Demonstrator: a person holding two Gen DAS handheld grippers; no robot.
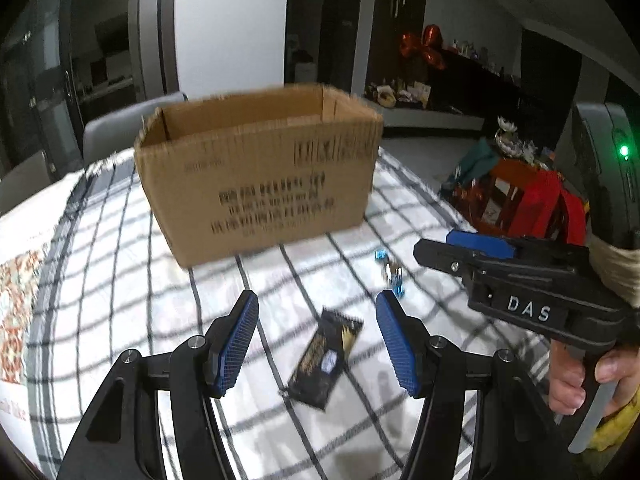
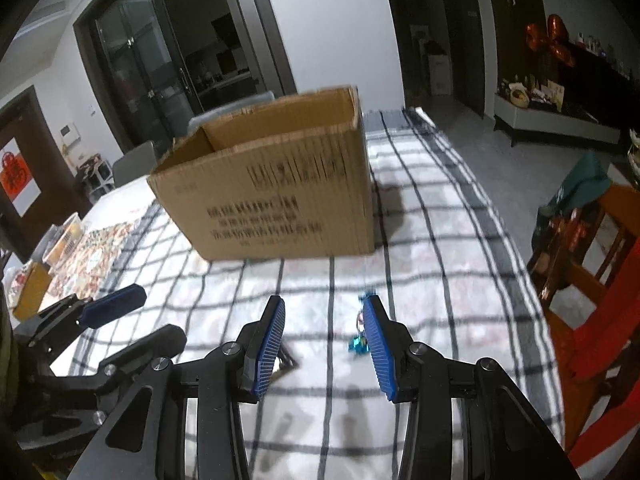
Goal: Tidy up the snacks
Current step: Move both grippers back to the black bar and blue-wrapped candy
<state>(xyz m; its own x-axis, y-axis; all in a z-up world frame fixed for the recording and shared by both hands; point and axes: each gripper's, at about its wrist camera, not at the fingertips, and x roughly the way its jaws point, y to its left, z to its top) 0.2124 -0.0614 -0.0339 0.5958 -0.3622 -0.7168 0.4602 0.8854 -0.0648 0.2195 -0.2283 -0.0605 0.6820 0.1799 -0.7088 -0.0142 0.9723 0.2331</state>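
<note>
Checked tablecloth (image 1: 132,280) covers the table, with an open cardboard box (image 1: 256,172) set at its far side. Both grippers are seen partly open and empty: the left gripper (image 1: 316,340) above a dark snack packet (image 1: 326,360), the right gripper (image 2: 326,344) beside a small blue-wrapped candy (image 2: 358,344). The thin packet could be missed or cloth pinched, since it lies flat. "DAS" is read on the right gripper; the box print is blurred.
</note>
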